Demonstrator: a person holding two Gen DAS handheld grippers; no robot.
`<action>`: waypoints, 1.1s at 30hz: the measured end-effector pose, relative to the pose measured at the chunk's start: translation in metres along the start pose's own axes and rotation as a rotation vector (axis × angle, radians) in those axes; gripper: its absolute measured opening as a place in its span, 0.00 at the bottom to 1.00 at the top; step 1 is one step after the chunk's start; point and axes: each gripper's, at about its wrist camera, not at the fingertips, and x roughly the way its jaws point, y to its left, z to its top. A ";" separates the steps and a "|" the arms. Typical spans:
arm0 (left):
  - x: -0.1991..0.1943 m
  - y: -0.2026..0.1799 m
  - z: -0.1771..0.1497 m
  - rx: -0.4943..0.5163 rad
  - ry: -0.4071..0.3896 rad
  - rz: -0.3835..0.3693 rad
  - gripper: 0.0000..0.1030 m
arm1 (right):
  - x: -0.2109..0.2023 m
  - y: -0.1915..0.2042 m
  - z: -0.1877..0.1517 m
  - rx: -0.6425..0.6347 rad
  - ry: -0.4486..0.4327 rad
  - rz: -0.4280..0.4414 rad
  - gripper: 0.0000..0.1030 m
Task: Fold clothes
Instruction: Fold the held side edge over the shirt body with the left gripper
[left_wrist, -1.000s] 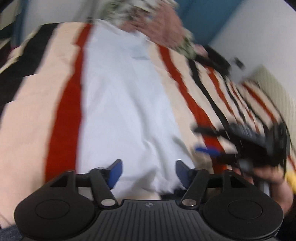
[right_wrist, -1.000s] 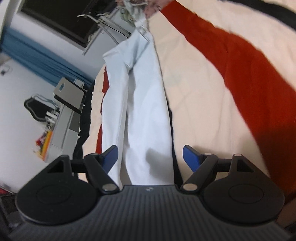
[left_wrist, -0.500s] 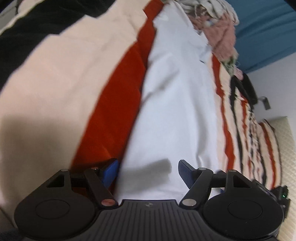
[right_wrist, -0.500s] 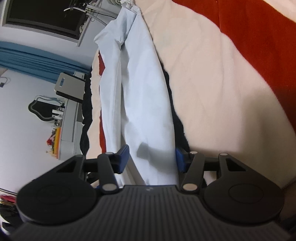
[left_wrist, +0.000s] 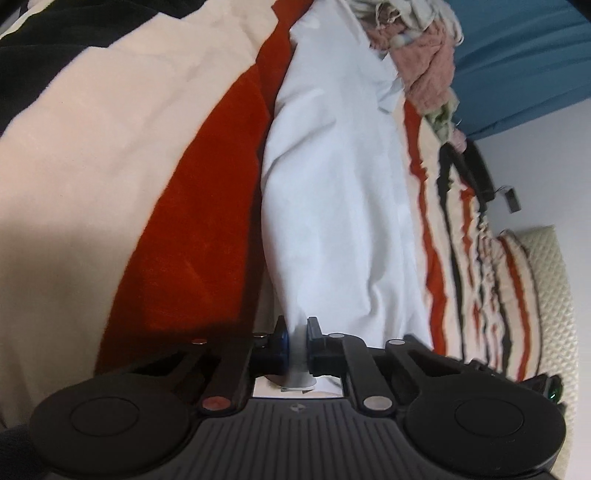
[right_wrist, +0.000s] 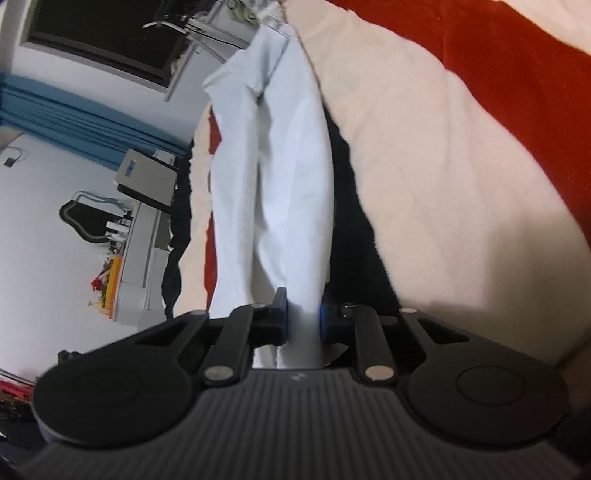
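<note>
Bed (left_wrist: 110, 140): striped blanket in cream, red and black; carries all items.

White garment (left_wrist: 332, 206): lies lengthwise on the bed, long axis running from 6 o'clock to 12 o'clock in both wrist views, near hem at the fingers, far end by the pile.

Clothes pile (left_wrist: 421, 55): 1 o'clock, at the garment's far end.

Left hand-held gripper (left_wrist: 295, 341): clenched on the garment's near hem.

Right hand-held gripper (right_wrist: 301, 317): clenched on the same hem, opposite corner.

Both equally near; the fold likely carries the hem toward 12 o'clock.
</note>
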 end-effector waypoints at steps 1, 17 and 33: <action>-0.003 0.001 -0.001 -0.005 -0.014 -0.018 0.07 | -0.001 0.001 0.000 0.000 -0.002 0.004 0.16; -0.065 -0.013 -0.011 -0.059 -0.162 -0.191 0.04 | -0.041 0.030 0.007 -0.026 -0.096 0.119 0.08; -0.151 -0.055 -0.059 -0.049 -0.183 -0.275 0.03 | -0.125 0.045 -0.013 -0.104 -0.206 0.198 0.07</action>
